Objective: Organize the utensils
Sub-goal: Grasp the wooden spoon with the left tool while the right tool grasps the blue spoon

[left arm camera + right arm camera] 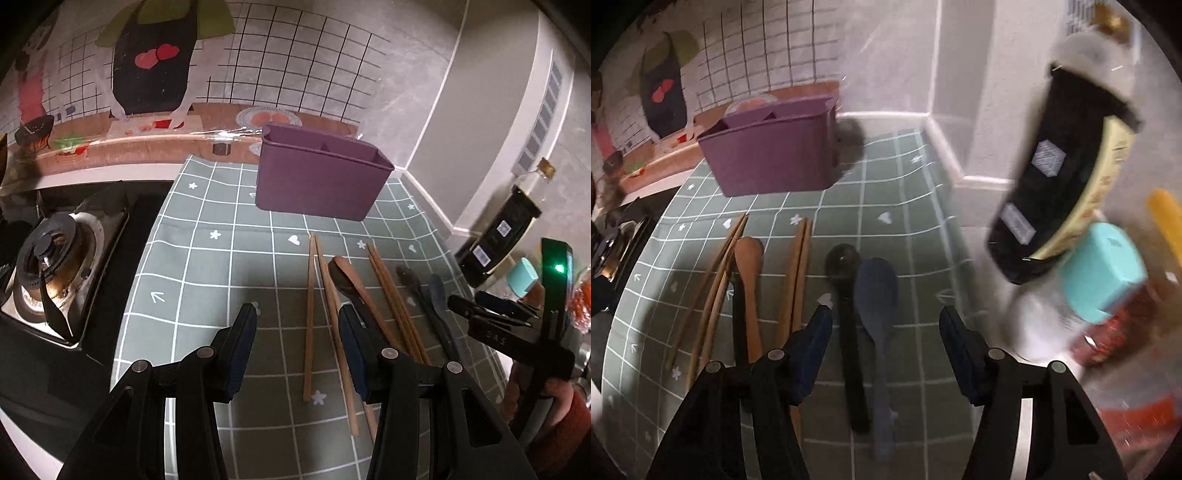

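Utensils lined up before the purple caddy [772, 147]
Your right tool [884, 317] — wide, empty — hovers over blue spoon [877, 291]; left tool [297, 325] open, empty.

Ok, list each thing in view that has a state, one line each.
Purple caddy: upright, nothing seen inside.
Wooden chopsticks: flat on mat.
Wooden spoon: flat on mat.
Black spoon: flat on mat.
Blue spoon: flat beside black spoon.
Left tongs: open, empty.
Right tongs: open, empty, over both dark spoons.
Stove burner: no flame seen.
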Demonstrator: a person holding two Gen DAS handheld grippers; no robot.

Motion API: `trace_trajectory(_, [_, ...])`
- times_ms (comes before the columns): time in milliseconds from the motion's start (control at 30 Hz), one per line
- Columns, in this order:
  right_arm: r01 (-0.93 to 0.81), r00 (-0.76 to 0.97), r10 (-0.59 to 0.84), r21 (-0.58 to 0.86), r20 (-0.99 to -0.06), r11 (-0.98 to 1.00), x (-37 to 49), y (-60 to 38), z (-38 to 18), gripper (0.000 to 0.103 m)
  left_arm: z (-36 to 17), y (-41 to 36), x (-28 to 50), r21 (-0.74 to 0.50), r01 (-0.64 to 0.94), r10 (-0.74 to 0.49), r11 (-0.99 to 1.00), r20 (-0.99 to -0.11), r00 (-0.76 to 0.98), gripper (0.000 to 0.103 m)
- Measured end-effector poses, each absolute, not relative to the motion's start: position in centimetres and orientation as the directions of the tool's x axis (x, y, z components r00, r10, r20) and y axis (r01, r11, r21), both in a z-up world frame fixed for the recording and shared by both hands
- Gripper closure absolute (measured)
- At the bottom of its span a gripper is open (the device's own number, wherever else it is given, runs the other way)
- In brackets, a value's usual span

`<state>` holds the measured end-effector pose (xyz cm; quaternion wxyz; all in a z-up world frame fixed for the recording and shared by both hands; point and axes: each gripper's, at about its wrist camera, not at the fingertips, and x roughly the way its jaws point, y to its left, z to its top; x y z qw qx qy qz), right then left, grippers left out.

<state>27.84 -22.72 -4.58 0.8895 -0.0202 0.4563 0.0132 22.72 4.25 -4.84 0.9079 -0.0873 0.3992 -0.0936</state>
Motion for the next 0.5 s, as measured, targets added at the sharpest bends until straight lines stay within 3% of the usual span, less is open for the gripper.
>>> trace_trajectory(333, [-0.088,0.525,0.109,0.073,-0.844,0.993,32.1,-24.1,-8.0,0.053,-5.6,1.4,23.6,-0.23,0.02,-0.188,0.973,-0.74,0.646,0.056])
trace_trajectory(433, [-0.111,0.518,0.101,0.051,-0.849,0.993,32.6,-23.8,-8.6,0.063,-6.1,0.5,23.9,-0.23,0.017,-0.186,0.973,-0.741,0.645,0.056])
trace_trajectory(500, [-0.118,0.51,0.104,0.05,-0.854,0.992,32.8,-23.8,-8.9,0.075,-6.5,0.0,24.3,-0.245,0.011,-0.196,0.969,-0.747,0.635,0.056])
